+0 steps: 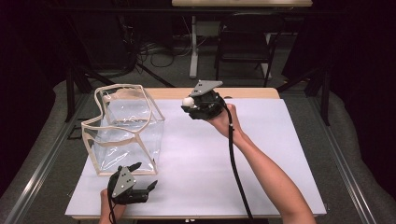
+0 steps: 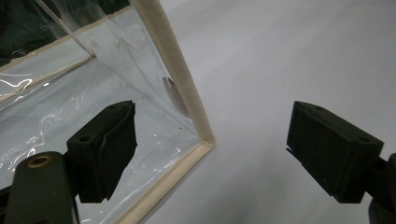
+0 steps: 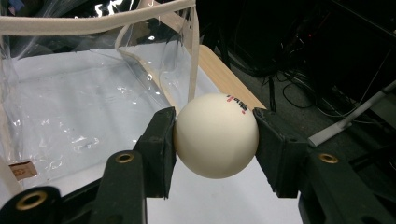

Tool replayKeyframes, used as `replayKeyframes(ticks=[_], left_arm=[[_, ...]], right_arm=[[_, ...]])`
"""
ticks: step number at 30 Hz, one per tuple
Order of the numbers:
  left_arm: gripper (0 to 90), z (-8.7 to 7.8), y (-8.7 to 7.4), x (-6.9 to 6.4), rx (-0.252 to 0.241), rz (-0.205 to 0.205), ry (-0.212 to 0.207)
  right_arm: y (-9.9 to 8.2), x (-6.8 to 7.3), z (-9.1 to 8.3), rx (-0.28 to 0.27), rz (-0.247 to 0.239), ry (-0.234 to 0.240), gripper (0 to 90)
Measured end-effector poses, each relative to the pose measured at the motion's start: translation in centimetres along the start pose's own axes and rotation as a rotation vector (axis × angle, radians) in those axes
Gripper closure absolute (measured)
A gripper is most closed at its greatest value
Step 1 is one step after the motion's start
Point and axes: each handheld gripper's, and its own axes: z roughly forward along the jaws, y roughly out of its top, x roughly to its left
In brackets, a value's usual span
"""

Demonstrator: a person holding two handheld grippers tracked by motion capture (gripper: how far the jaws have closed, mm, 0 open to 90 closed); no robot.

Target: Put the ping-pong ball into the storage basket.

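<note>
At the left of the table you have the clear bag [image 1: 123, 128], a soft box of transparent plastic with a cream fabric edge. It stands upright on the white table cover [image 1: 233, 163] and its top is open, although the rim is bent and folded in at the back. As far as I can see through the walls, nothing lies inside it.

Your left gripper [image 1: 142, 177] rests low on the cover just in front of the bag's near corner. Its jaws are spread wide and pinch nothing. In the left gripper view the bag's bottom corner [image 2: 205, 140] lies between the two jaws, near the left one, but I cannot see that either pad touches it.

More to the right, your right gripper [image 1: 188, 103] is lifted above the table, beside the bag's right wall and near its top edge. It pinches the white ball [image 3: 215, 135] firmly from two sides. The ball has small red and black print on top, and the bag's open corner [image 3: 191, 56] is just behind it.

I judge the work is about half done: the ball is picked up and carried close to the bag, but it is not yet over the opening. What is left is to bring it above the rim, lower it and let it go. The soft rim could catch the ball, so the left gripper may need to steady the bag.
</note>
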Motion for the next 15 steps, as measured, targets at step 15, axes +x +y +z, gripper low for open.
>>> replayKeyframes(ticks=[15], left_arm=[[16.0,-0.1,0.0,0.0,0.000,0.004,0.000]], right_arm=[[1.6,-0.2,0.4,0.000,-0.009,-0.001,50.8]])
